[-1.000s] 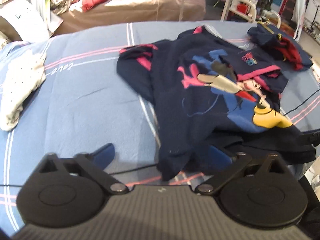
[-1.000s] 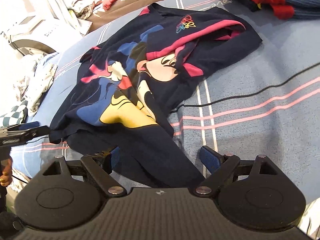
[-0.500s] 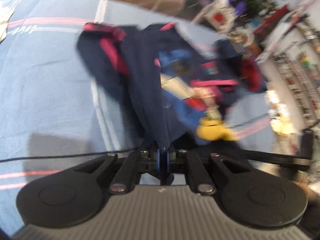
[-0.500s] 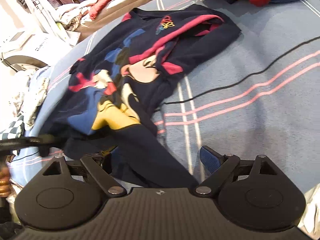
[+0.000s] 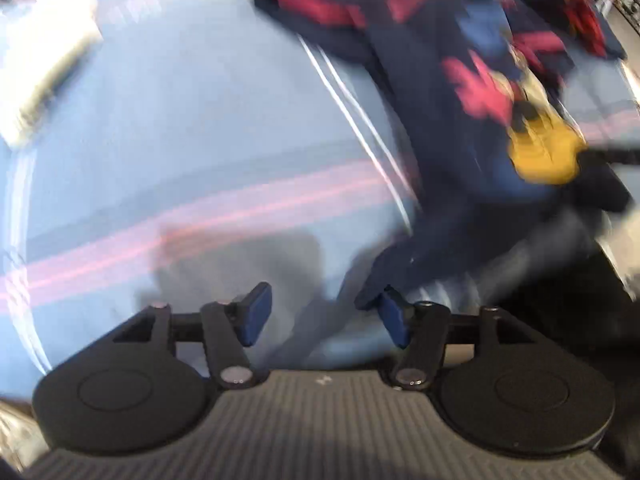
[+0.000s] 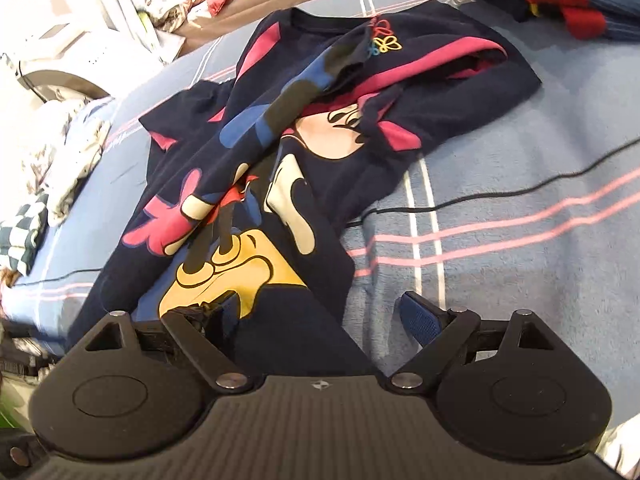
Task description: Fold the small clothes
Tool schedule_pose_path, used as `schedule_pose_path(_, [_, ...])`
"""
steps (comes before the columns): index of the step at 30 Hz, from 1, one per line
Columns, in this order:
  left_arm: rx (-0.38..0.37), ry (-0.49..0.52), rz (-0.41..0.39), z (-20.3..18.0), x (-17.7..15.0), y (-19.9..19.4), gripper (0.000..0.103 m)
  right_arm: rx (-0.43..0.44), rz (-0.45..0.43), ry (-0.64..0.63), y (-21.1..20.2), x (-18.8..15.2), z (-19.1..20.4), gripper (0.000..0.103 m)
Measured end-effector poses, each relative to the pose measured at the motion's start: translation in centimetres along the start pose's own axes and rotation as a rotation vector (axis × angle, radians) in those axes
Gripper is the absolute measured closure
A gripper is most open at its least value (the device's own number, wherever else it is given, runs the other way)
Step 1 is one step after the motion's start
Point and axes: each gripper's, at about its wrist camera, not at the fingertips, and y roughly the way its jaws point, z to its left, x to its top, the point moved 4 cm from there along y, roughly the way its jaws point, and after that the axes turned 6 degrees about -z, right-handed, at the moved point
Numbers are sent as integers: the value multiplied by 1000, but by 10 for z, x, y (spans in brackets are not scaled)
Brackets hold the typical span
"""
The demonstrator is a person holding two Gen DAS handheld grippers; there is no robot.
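Navy cartoon-print sweatshirt (image 6: 280,184) lies rumpled on the blue striped bedspread (image 6: 520,184), its pink-trimmed sleeves bunched over the chest. The right gripper (image 6: 320,320) has its fingers spread wide, with the sweatshirt's lower hem lying between them. The left gripper (image 5: 324,316) is also spread apart; its view is blurred, with a dark corner of the garment touching its right finger (image 5: 394,320). A black cable (image 6: 520,188) crosses the bedspread beside the sweatshirt.

Navy sweatshirt (image 6: 280,184), cartoon print; blue blanket (image 6: 520,208), pink-white stripes.
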Motion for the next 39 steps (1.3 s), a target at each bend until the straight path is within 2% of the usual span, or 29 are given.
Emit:
schedule_pose_path(1, [3, -24, -62, 7, 17, -5, 37, 5, -3, 1, 0, 0, 0, 0])
schedule_pose_path(2, [-4, -60, -129, 14, 35, -10, 24, 4, 2, 6, 1, 0, -2, 0])
schedule_pose_path(3, [-27, -110, -213, 23, 55, -11, 7, 1, 7, 15, 2, -1, -4, 0])
schedule_pose_path(4, [-36, -158, -281, 31, 72, -8, 0, 0, 7, 24, 3, -1, -4, 0])
schedule_pose_path(6, [16, -242, -337, 47, 108, 12, 0, 0, 6, 38, 2, -2, -3, 0])
schedule_pose_path(8, [18, -286, -362, 57, 144, 42, 0, -4, -1, 43, -2, -3, -3, 0])
schedule_pose_path(11, [13, -355, -355, 68, 181, 90, 1, -14, -10, 66, -8, -6, -5, 0])
schedule_pose_path(13, [-62, -409, -271, 60, 194, 132, 7, -24, -11, 94, -10, -10, -10, 0])
schedule_pose_path(14, [-75, -431, -234, 54, 195, 149, 18, -29, -9, 111, -10, -11, -12, 0])
schedule_pose_path(15, [-26, -412, -261, 45, 197, 153, 25, -30, -9, 124, -11, -11, -13, 0])
schedule_pose_path(16, [-10, -368, -284, 33, 199, 152, 43, -29, -8, 132, -11, -11, -14, 0])
schedule_pose_path(17, [-34, -319, -286, 19, 200, 152, 86, -29, -9, 138, -11, -11, -16, 0])
schedule_pose_path(18, [-65, -296, -284, 10, 200, 151, 93, -30, -9, 143, -11, -11, -18, 0])
schedule_pose_path(19, [-73, -283, -291, 4, 201, 148, 94, -31, -7, 148, -10, -10, -19, 0])
schedule_pose_path(22, [-20, -268, -341, 9, 205, 132, 94, -33, -5, 149, -8, -6, -21, 0])
schedule_pose_path(25, [-23, -393, -423, 54, 209, 99, 94, -37, -15, 145, -8, -3, -20, 0])
schedule_pose_path(28, [77, -381, -558, 102, 216, 40, 94, -26, -17, 154, -4, 0, -20, 0])
schedule_pose_path(32, [238, -392, -630, 146, 219, -17, 94, -23, -20, 136, 4, 7, -14, 0])
schedule_pose_path(34, [328, -384, -616, 163, 215, -29, 92, -7, -29, 127, 8, 12, -11, 0])
schedule_pose_path(35, [386, -368, -565, 170, 213, -25, 85, 2, -32, 121, 10, 15, -9, 0])
schedule_pose_path(38, [503, -316, -331, 183, 200, 3, 34, 6, -36, 89, 17, 25, -4, 0])
schedule_pose_path(39, [546, -290, -300, 186, 194, 8, 31, 7, -42, 76, 18, 29, -3, 0])
